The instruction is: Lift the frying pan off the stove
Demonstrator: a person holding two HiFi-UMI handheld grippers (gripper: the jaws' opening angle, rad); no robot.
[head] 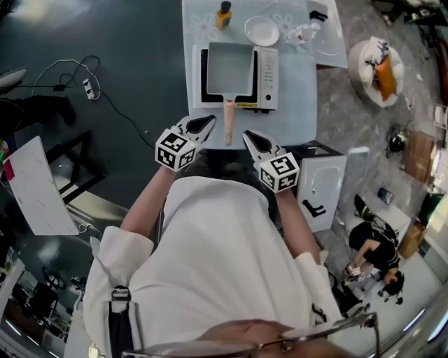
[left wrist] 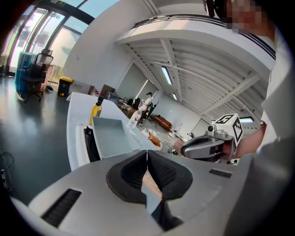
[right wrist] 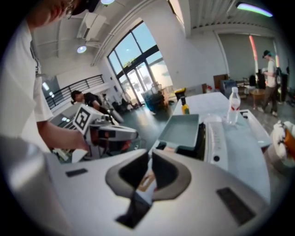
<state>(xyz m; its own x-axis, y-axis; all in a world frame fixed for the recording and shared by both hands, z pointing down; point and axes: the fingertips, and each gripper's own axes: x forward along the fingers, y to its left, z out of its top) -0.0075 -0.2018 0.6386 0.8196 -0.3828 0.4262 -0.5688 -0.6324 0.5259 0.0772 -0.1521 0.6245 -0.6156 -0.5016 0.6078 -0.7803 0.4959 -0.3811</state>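
Note:
A square pale-blue frying pan [head: 230, 68] sits on a white portable stove [head: 266, 78] on the table, its wooden handle [head: 228, 122] pointing toward me. My left gripper [head: 208, 122] hovers just left of the handle, shut and empty. Just right of the handle's end my right gripper [head: 249, 138] is also shut with nothing in it. The left gripper view has its closed jaws [left wrist: 147, 154] in front of the pan [left wrist: 110, 136], with the right gripper [left wrist: 203, 146] beside them. From the right gripper [right wrist: 150, 156], the pan [right wrist: 180, 128] lies ahead and the left gripper [right wrist: 113, 133] to the left.
Behind the stove stand a yellow bottle [head: 223, 14], a white plate [head: 262, 30] and a clear water bottle [head: 304, 31]. A white cabinet [head: 323, 189] stands right of me. Cables [head: 84, 84] lie on the dark floor at left. A person [head: 374, 245] crouches at lower right.

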